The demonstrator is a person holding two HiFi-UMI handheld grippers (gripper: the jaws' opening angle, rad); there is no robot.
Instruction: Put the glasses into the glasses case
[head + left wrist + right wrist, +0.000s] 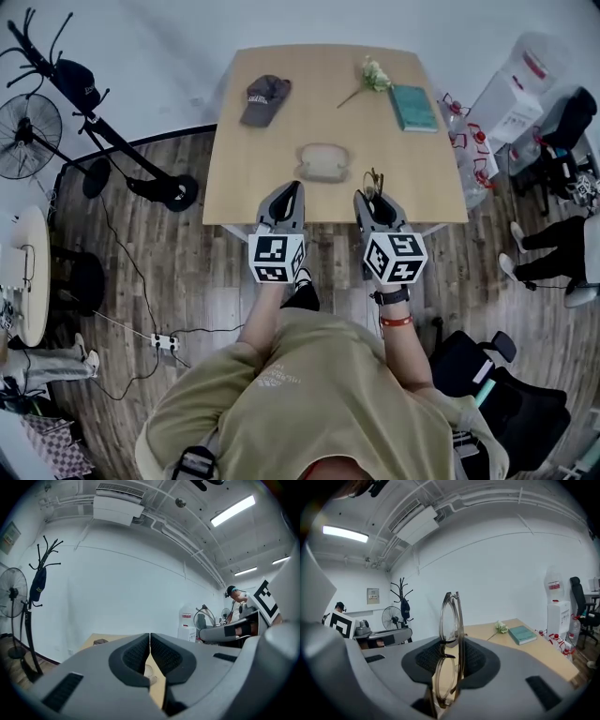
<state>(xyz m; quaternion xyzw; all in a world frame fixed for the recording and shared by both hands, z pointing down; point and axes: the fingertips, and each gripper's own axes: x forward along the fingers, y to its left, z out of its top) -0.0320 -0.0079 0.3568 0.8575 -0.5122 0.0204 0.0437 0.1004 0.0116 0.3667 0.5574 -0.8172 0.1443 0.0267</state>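
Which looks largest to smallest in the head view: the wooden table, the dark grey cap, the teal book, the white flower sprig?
1. light wooden table.
2. dark grey cap and teal book, too alike to rank.
3. white flower sprig.

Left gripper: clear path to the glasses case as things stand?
Probably yes. The left gripper sits at the near edge of the table, jaws shut and empty. The glasses case lies just ahead, with only bare tabletop between them. The cap lies well beyond.
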